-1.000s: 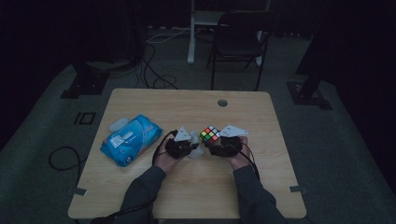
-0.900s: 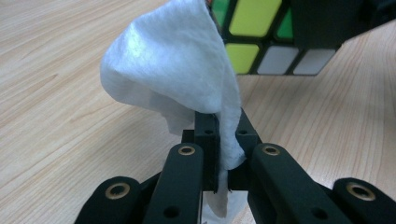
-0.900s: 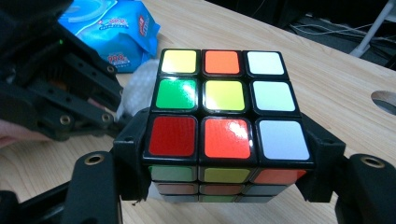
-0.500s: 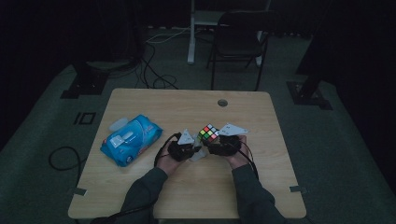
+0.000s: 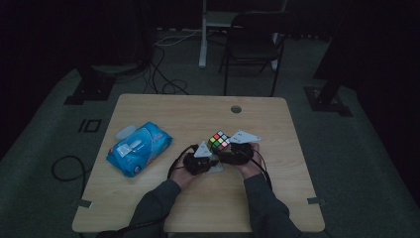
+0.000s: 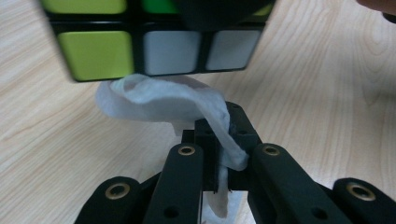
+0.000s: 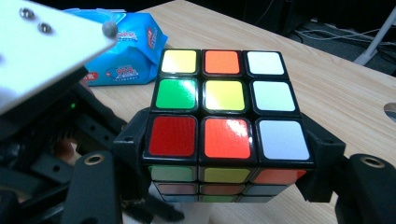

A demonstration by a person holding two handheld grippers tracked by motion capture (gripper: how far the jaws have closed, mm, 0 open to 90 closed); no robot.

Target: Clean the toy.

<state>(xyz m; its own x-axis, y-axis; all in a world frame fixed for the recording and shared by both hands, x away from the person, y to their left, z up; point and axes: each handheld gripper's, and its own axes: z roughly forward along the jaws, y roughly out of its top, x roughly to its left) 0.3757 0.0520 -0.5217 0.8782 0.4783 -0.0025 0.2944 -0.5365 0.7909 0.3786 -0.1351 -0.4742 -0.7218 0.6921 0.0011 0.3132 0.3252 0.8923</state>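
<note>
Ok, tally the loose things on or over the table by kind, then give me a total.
Puzzle cube: 1, clamped in the right gripper.
White wipe: 1, pinched in the left gripper.
Blue wipes pack: 1, lying on the table.
Total: 3

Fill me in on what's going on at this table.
A person seated at the wooden table is cleaning a puzzle cube with two hand-held grippers. The right gripper is clamped on the cube's sides and holds it up off the table. The left gripper is shut on a white wipe, whose free end lies against the cube's underside. A blue pack of wipes lies on the table to the left, apart from the hands.
</note>
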